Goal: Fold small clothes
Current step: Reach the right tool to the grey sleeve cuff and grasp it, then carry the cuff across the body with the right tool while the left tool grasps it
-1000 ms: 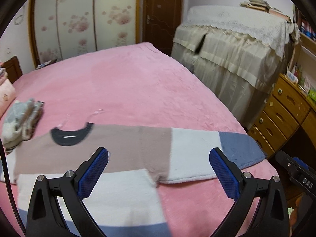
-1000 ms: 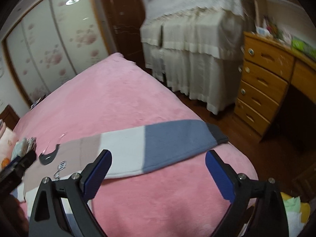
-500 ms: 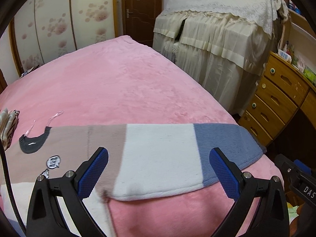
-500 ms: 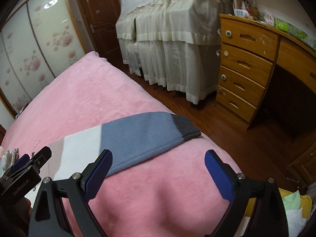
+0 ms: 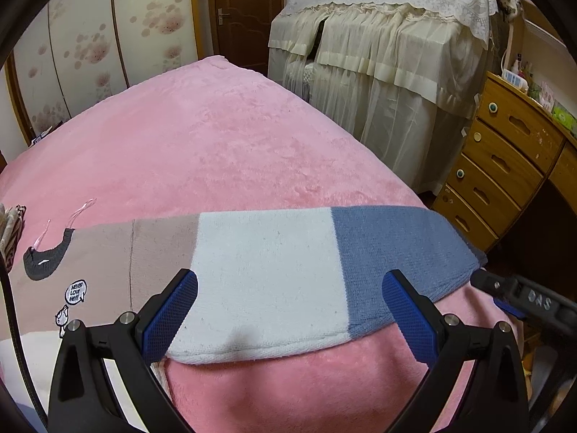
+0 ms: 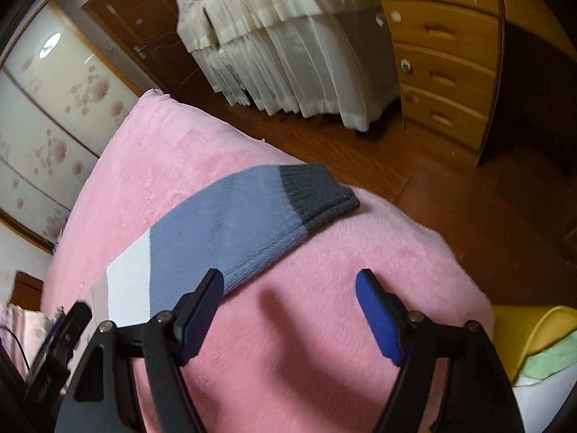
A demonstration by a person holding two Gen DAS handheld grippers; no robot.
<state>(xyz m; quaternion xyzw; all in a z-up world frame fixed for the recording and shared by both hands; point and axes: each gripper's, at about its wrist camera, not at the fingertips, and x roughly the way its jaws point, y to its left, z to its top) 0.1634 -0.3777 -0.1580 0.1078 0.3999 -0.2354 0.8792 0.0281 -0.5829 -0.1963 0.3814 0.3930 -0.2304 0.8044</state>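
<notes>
A small sweater (image 5: 108, 259) in beige, white and blue bands lies flat on the pink bed (image 5: 216, 137). Its sleeve (image 5: 274, 270) stretches right toward the bed edge, ending in a dark grey cuff (image 6: 317, 191). My left gripper (image 5: 288, 310) is open and empty, low over the white part of the sleeve. My right gripper (image 6: 288, 306) is open and empty, over the pink cover just below the sleeve's blue part (image 6: 230, 231). Its body shows at the right of the left wrist view (image 5: 530, 303).
A wooden drawer chest (image 5: 505, 166) and a cloth-draped piece of furniture (image 5: 378, 54) stand right of the bed, with bare wood floor (image 6: 414, 166) between. Folded clothes (image 5: 10, 231) lie at the far left. A yellow container (image 6: 533, 346) sits by the bed corner.
Both grippers have moved right along the sleeve and lower toward it. The right wrist view has tilted and now shows the cuff and bed corner.
</notes>
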